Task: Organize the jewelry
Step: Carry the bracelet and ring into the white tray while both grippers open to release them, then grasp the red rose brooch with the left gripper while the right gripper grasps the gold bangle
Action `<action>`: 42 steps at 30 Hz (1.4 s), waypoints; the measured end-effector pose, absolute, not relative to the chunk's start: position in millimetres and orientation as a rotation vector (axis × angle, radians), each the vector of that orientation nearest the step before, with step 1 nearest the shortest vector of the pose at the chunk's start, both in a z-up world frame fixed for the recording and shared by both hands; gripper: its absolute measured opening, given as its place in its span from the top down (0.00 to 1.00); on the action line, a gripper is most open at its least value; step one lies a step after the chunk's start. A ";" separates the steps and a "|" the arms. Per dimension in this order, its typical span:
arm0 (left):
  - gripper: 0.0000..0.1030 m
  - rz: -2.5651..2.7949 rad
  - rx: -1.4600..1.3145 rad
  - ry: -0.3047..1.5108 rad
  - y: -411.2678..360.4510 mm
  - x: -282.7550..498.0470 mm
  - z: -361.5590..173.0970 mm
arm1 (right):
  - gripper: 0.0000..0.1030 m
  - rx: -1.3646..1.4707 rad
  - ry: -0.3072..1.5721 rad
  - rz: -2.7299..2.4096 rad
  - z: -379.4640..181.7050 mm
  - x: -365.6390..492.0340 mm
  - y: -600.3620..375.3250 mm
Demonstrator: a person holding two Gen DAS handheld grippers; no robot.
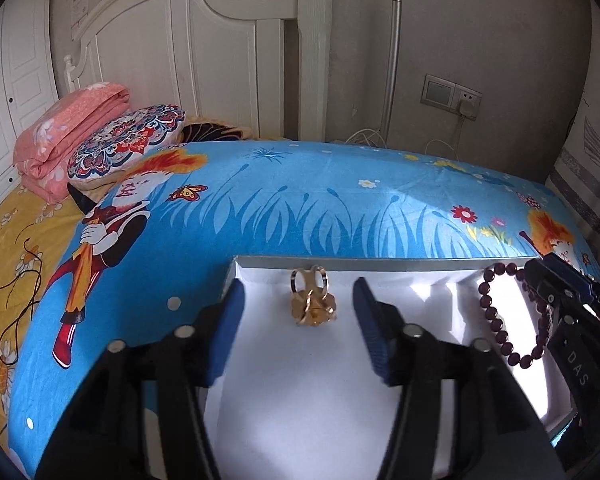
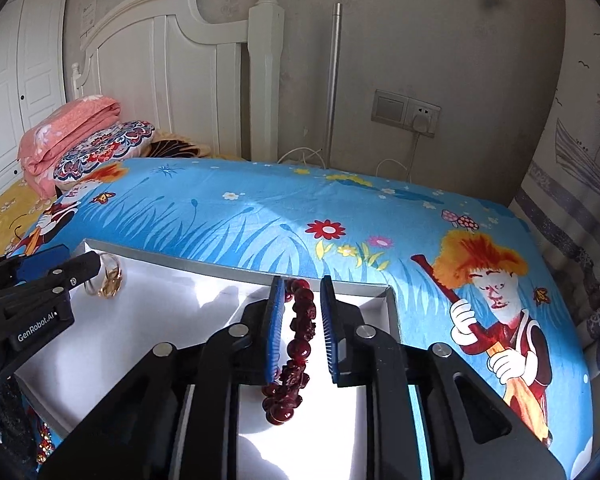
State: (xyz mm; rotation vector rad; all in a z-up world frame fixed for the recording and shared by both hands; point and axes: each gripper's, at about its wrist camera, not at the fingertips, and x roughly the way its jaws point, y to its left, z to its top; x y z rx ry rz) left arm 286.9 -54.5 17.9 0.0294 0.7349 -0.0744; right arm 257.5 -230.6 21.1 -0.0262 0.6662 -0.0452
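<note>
Left wrist view: the left tool (image 1: 298, 328) is seen released, its blue pads spread wide with the gold ring (image 1: 312, 300) lying free between and just beyond them on the white floor of the tray (image 1: 340, 258). The tray rests on the blue cartoon bedsheet (image 1: 260, 208) of a bed. To the right, past a low divider (image 1: 454, 304), the dark red bead bracelet (image 1: 500, 320) is laid in the neighbouring compartment, where the right tool (image 1: 560, 300) is placed.

In the right wrist view the right tool (image 2: 300, 328) is seen partly parted; the bracelet (image 2: 296, 344) lies between its pads (image 2: 274, 328), and no pressing contact can be made out, so it is judged let go.

Both pieces appear to be set in separate compartments, so the step in hand is judged to be the release and withdrawal. It is best done by keeping the jaws apart and lifting each tool straight back along its own line, so that no bead is snagged and the ring is not nudged. The tray wall should be cleared before any sideways move is made.
</note>
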 end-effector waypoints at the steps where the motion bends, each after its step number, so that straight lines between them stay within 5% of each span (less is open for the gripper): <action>1: 0.30 -0.064 0.035 0.710 -53.8 283.8 19.1 | 0.49 -0.029 0.663 -0.049 21.5 256.6 -231.2; 9: 0.14 -0.086 0.049 0.692 -49.4 263.9 25.0 | 0.44 -0.025 0.655 -0.019 26.0 230.8 -228.4; 13: 0.08 -0.101 0.049 0.661 -40.6 231.8 31.2 | 0.22 -0.036 0.650 0.036 34.6 197.8 -221.4; 28: 0.05 -0.142 0.080 0.702 -13.3 113.5 -0.1 | 0.21 0.037 0.700 0.039 -0.3 73.3 -221.7; 42: 0.05 -0.161 0.163 0.694 -26.0 84.8 -29.2 | 0.21 0.051 0.766 0.036 -15.7 84.1 -214.1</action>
